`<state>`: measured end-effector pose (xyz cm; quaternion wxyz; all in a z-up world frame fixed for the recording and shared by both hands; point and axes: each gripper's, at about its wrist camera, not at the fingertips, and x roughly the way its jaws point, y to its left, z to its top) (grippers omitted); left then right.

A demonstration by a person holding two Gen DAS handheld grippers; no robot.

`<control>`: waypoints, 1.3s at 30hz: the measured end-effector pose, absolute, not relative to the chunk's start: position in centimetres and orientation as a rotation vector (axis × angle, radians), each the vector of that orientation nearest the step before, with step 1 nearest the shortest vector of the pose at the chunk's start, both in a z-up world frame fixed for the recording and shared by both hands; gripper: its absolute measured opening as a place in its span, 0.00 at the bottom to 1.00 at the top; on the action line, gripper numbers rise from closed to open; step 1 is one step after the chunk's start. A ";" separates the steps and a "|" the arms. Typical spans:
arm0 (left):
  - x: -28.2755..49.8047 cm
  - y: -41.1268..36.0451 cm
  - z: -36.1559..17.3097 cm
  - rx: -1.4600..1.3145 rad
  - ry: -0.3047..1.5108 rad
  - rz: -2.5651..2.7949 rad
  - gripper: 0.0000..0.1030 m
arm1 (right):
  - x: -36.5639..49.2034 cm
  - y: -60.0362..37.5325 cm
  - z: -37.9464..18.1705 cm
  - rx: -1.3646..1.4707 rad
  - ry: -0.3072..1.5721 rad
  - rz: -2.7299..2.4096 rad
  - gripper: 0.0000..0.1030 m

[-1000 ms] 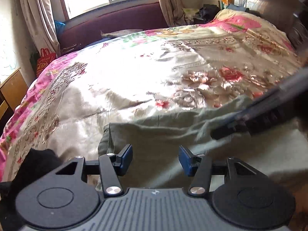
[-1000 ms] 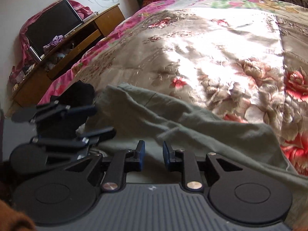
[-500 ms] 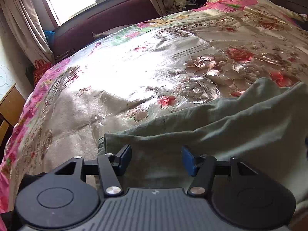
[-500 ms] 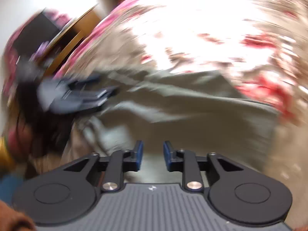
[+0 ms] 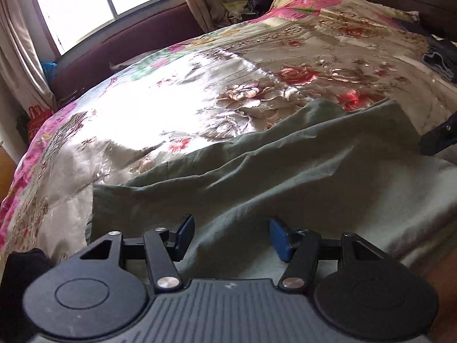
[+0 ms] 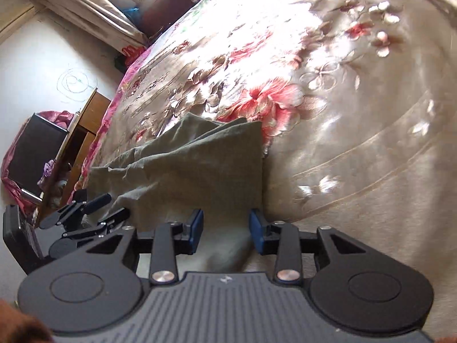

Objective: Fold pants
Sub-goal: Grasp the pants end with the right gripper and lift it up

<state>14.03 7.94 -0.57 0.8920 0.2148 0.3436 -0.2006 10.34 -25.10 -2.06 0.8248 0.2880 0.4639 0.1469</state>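
Left gripper at 6 o'clock of the left wrist view, jaws set wide apart, nothing between the blue pads; poised just above the near edge of the pants. Right gripper likewise at 6 o'clock of its own view, jaws parted with a clear gap, gripping nothing, hovering over the opposite end of the same garment.

Pants: olive-green, lying flat but creased on the floral bedspread, near the bed's edge. Long axis from roughly 8 o'clock to 2 o'clock in the left wrist view, with one square end at 8 o'clock, just left of the left gripper. In the right wrist view, pants stretching from 6 o'clock up toward 11 o'clock, a straight side edge running up at 12 to 1 o'clock from the right pad.

Each gripper nearest its own end: left beside the end at 8 o'clock, right at the far end, its tip showing at 3 o'clock in the left wrist view; left gripper seen at 8 o'clock from the right.

Judged next step: closing on fabric at both ends, then carrying one end along the long axis onto the other. Fold not yet made.
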 end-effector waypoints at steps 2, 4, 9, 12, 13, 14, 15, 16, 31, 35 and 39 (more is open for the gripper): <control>13.7 8.0 -1.0 0.438 0.722 -0.440 0.70 | 9.8 -25.6 -2.0 0.622 0.985 0.301 0.41; 13.0 8.0 -2.0 0.459 0.715 -0.442 0.70 | 9.3 -25.9 -2.6 0.693 0.986 0.316 0.42; 11.3 8.4 -2.0 0.465 0.673 -0.430 0.70 | 8.0 -26.9 -4.4 0.846 0.949 0.388 0.42; 10.3 8.5 -2.1 0.477 0.656 -0.425 0.70 | 7.5 -27.3 -4.9 0.913 0.928 0.420 0.44; 10.1 8.6 -2.1 0.468 0.656 -0.416 0.70 | 7.5 -27.1 -5.1 0.923 0.913 0.424 0.44; 10.0 8.6 -2.0 0.453 0.659 -0.405 0.70 | 7.8 -26.7 -5.4 0.938 0.895 0.436 0.44; 10.0 8.6 -1.9 0.435 0.668 -0.395 0.70 | 8.2 -26.3 -5.7 0.954 0.881 0.456 0.43; 9.9 8.7 -1.8 0.422 0.675 -0.386 0.70 | 8.7 -25.7 -5.9 0.968 0.873 0.465 0.43; 6.8 0.6 -0.5 0.442 0.686 -0.492 0.70 | 6.7 -32.6 -2.5 0.836 0.887 0.211 0.04; 6.0 -3.8 -0.5 0.407 0.715 -0.531 0.70 | 5.6 -36.1 -1.1 0.766 0.894 0.109 0.04; 5.9 -6.7 -0.7 0.318 0.777 -0.564 0.70 | 4.9 -38.3 0.4 0.693 0.874 0.030 0.04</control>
